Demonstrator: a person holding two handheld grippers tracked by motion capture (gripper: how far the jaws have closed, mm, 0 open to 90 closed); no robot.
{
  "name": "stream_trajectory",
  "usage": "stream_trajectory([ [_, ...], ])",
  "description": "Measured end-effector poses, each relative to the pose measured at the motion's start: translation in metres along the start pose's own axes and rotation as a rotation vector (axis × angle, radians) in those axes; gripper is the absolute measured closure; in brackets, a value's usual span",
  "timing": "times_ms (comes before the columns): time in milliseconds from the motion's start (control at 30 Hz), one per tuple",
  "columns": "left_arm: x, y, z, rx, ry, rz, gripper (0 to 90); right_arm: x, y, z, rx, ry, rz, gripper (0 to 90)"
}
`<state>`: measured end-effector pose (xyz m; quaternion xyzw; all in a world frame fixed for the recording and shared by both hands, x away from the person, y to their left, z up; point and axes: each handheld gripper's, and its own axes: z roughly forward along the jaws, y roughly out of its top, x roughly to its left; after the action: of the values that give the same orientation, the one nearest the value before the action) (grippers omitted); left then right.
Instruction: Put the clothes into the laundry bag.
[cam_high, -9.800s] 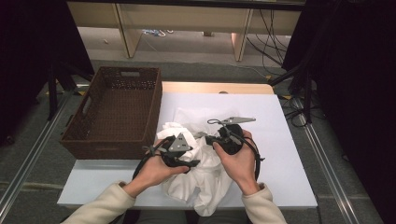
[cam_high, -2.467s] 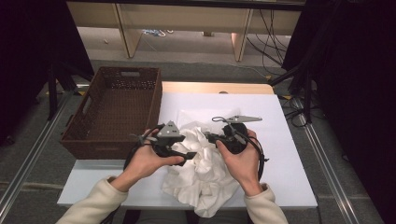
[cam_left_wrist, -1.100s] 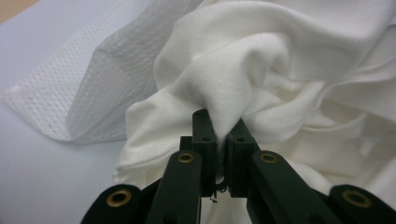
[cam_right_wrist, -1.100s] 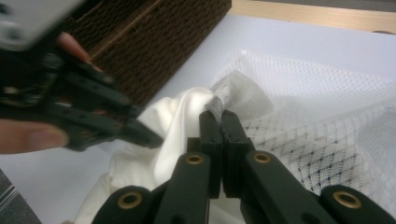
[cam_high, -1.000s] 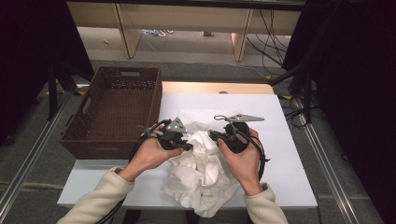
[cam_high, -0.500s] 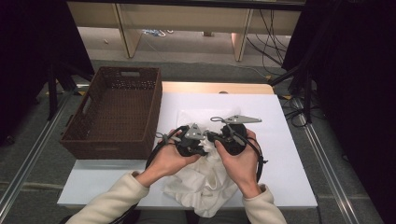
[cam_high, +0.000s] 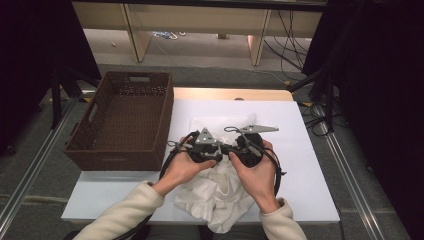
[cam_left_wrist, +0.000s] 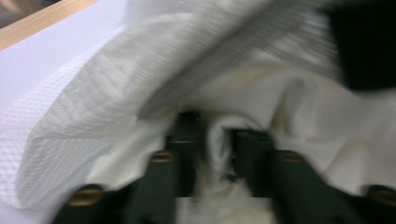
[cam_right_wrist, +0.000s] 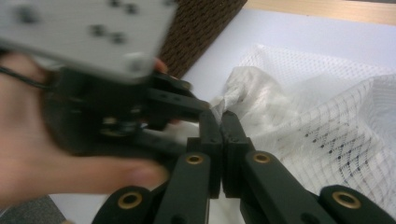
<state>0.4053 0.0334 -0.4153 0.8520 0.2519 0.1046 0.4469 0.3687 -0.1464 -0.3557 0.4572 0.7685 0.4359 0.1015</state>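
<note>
My right claw (cam_right_wrist: 219, 122) is clamped on the white mesh garment (cam_right_wrist: 322, 126). My left claw (cam_left_wrist: 212, 142), jaws just opening, straddles a fold beside it; next I close there.

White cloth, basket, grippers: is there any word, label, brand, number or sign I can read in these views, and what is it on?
None: no readable text in any view.
White cloth: woven mesh and grid patterns, no visible tag or print.
Brown wicker basket: no label.
Left gripper and right gripper: black jaws with brass screws, no markings.
Grey three-cornered plate: dark holes, blurred, no lettering.
</note>
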Motion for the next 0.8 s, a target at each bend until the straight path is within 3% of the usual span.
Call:
stream_trajectory([
  [67, -0.004, -0.002, -0.015, -0.012, -0.012, 0.003, 35.8, -0.002, 0.001, -0.002, -0.001, -0.004, -0.004, 90.0],
  [133, -0.003, -0.005, -0.029, -0.005, -0.020, -0.001, 26.4, -0.003, 0.002, -0.003, -0.003, -0.010, 0.017, 90.0],
  [200, 0.000, -0.009, -0.039, 0.013, -0.008, 0.025, 23.3, -0.004, 0.002, -0.003, -0.003, -0.013, 0.011, 90.0],
  [267, 0.004, -0.015, -0.043, 0.033, -0.006, 0.003, 21.5, -0.003, 0.001, -0.004, 0.000, -0.010, 0.025, 90.0],
  [300, 0.010, -0.018, -0.043, 0.064, -0.003, 0.018, 21.4, -0.003, 0.001, -0.004, -0.001, -0.011, 0.023, 90.0],
  [433, 0.028, -0.033, -0.024, 0.140, 0.012, -0.031, 20.8, -0.003, 0.001, -0.003, 0.003, -0.015, 0.012, 90.0],
  [500, 0.035, -0.039, -0.008, 0.188, -0.042, -0.068, 23.2, -0.003, 0.002, -0.003, 0.002, -0.018, -0.003, 90.0],
  [533, 0.037, -0.040, -0.005, 0.211, -0.055, -0.048, 27.9, -0.003, 0.001, -0.002, 0.002, -0.019, 0.000, 90.0],
  [567, 0.032, -0.042, 0.005, 0.197, -0.047, -0.098, 30.9, -0.003, 0.001, -0.003, 0.006, -0.018, 0.001, 90.0],
  [600, 0.033, -0.041, 0.007, 0.231, -0.054, -0.062, 36.8, -0.004, 0.001, -0.001, 0.010, -0.020, -0.010, 90.0],
  [633, 0.032, -0.040, 0.009, 0.252, -0.049, -0.038, 39.8, -0.003, 0.000, 0.000, 0.013, -0.014, 0.011, 90.0],
  [800, 0.028, -0.038, 0.012, 0.258, -0.043, -0.045, 61.6, -0.003, 0.000, -0.001, 0.015, -0.021, 0.010, 90.0],
])
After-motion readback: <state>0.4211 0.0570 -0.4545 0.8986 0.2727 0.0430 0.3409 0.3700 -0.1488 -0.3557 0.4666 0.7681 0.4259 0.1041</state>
